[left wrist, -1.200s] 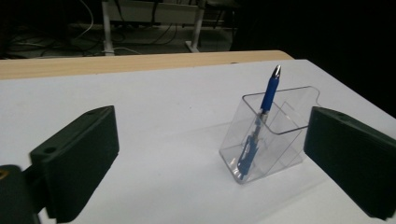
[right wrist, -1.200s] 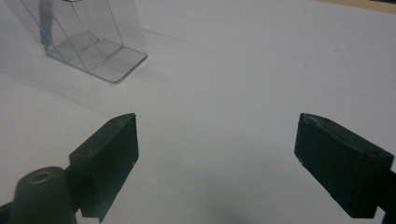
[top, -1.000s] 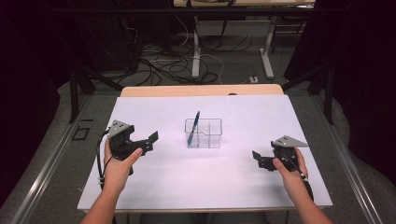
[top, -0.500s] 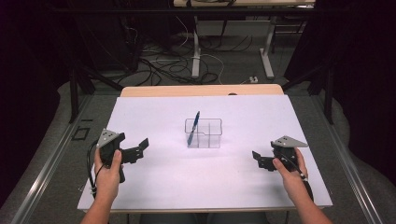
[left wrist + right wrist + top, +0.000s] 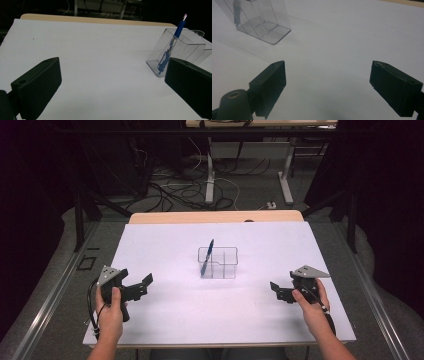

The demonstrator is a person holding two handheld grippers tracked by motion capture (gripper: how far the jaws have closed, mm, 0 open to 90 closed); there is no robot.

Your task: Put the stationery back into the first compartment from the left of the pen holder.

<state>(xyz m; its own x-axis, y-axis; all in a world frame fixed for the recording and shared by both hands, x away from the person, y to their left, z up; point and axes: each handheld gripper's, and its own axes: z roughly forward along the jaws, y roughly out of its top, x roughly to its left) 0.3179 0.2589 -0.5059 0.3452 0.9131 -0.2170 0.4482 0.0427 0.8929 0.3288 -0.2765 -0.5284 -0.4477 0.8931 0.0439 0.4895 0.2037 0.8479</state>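
Blue pen (image 5: 207, 256) is sitting in the clear organizer (image 5: 218, 262) already; both tools (left (image 5: 141, 285), right (image 5: 276, 291)) are hanging released either side of it, grasping nothing.

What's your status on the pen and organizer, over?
Left gripper open, empty. Right gripper open, empty. Blue pen leaning in clear organizer, left compartment, mid-table. White mat between: nothing in the way.

I'm seeing two black grippers, left gripper (image 5: 142, 285) and right gripper (image 5: 276, 291), each wearing a grey three-cornered plate and trailing a black cable; ribbed blocky pads (image 5: 37, 87).
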